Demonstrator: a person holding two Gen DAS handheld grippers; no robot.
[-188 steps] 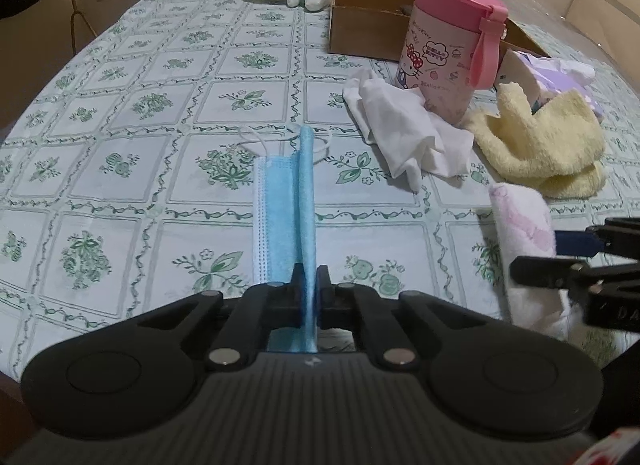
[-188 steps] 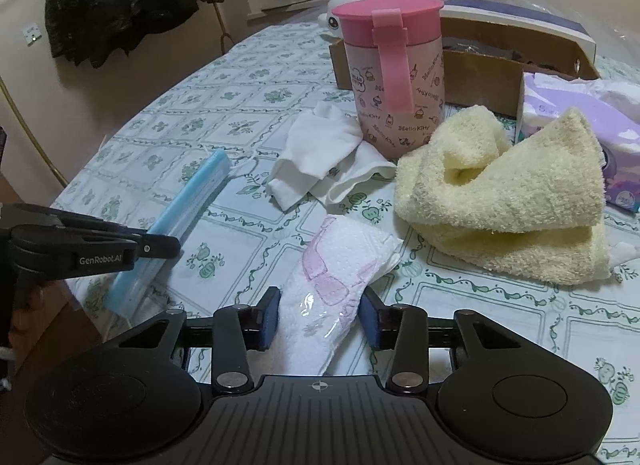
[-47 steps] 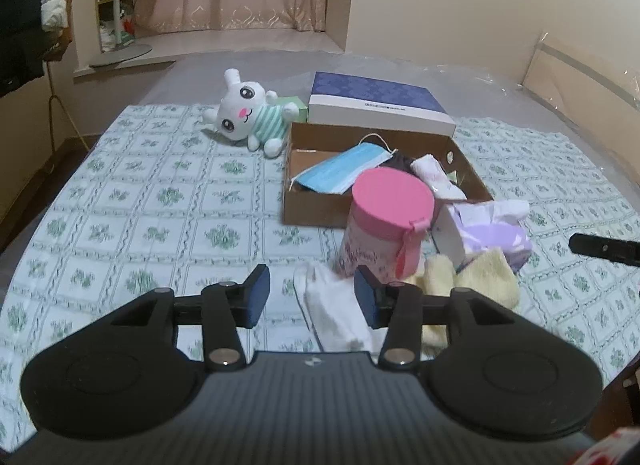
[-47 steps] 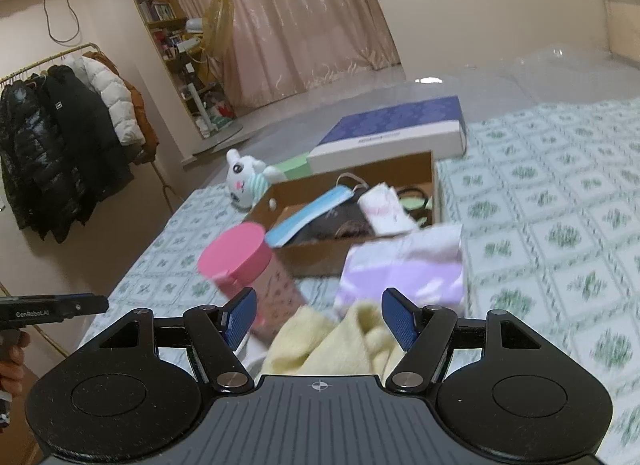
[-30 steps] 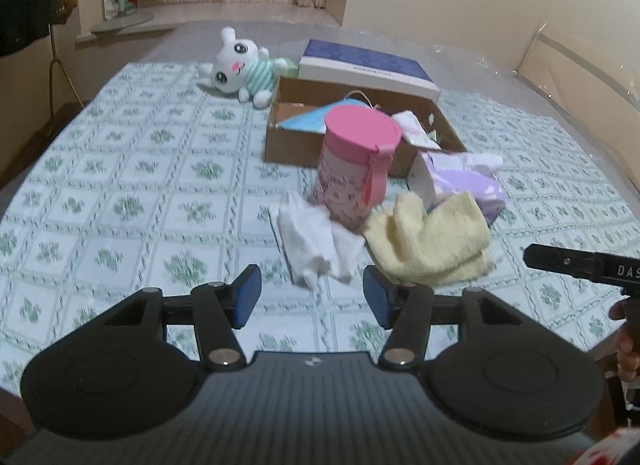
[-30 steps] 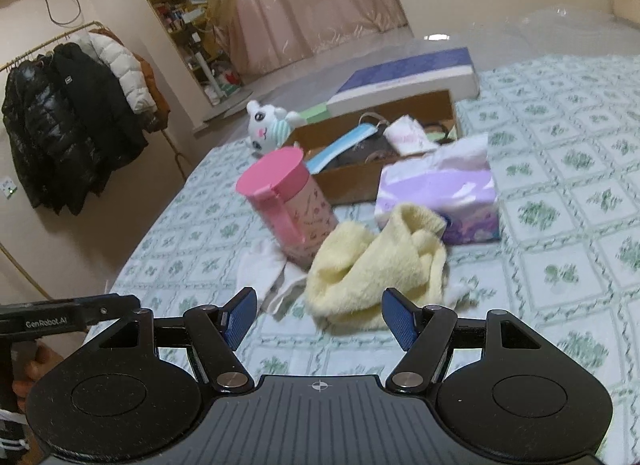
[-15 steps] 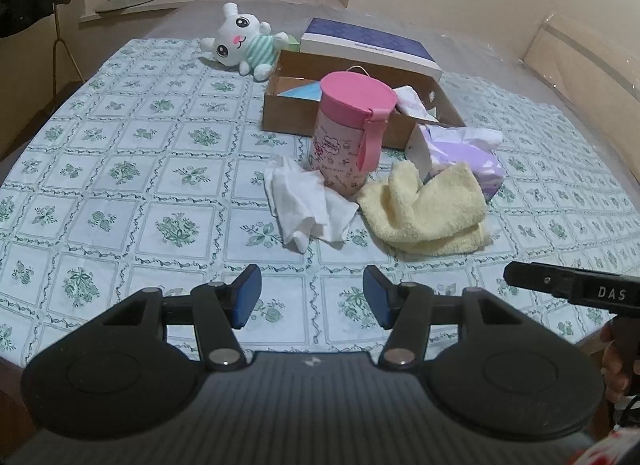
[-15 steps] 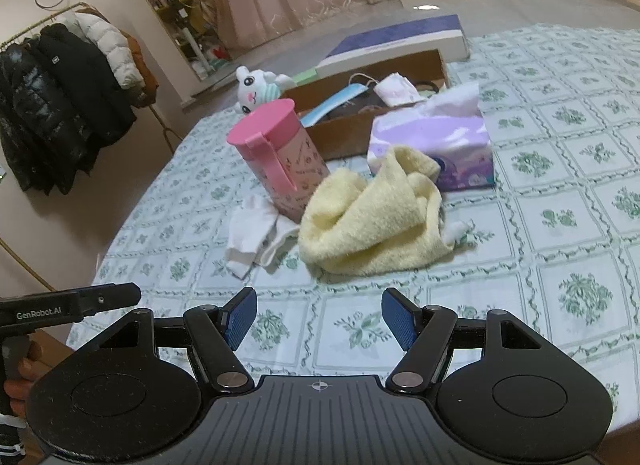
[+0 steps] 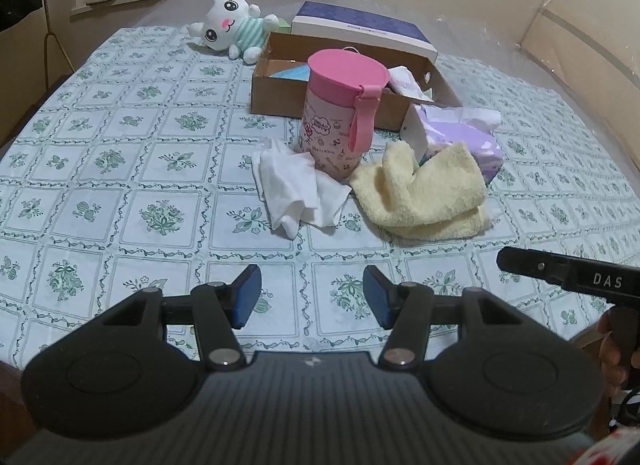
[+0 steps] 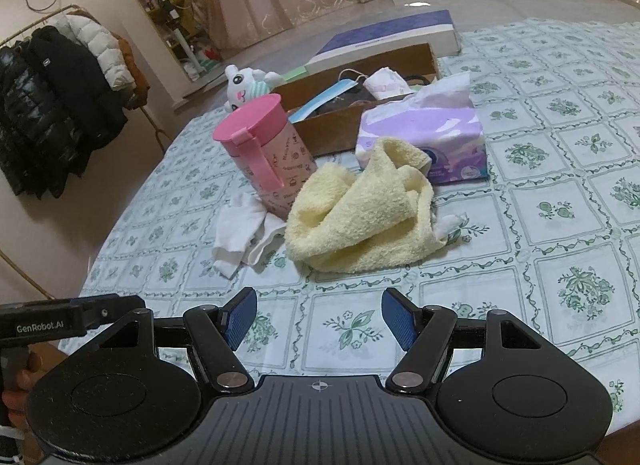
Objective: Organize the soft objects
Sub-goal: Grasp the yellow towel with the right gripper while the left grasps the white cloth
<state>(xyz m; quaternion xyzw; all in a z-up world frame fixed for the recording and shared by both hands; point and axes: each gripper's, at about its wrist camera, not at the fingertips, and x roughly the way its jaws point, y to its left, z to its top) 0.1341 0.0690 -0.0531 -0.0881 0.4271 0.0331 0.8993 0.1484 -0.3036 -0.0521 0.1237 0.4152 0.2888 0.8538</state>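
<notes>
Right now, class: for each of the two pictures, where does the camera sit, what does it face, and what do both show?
Left wrist: on the left tool, facing the crumpled white cloth; the right tool's tip shows.
Right wrist: on the right tool, facing the fluffy yellow towel; the left tool's tip shows.
Shared: pink lidded canister, brown cardboard box.

Left gripper (image 9: 312,297): jaws apart, nothing between the pads, angled downward. Right gripper (image 10: 320,319): jaws apart, empty, angled downward, positioned to the right of the left.

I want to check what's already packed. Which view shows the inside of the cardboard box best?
The right wrist view: its cardboard box shows a blue mask inside. In the left wrist view the pink cup hides most of it.
</notes>
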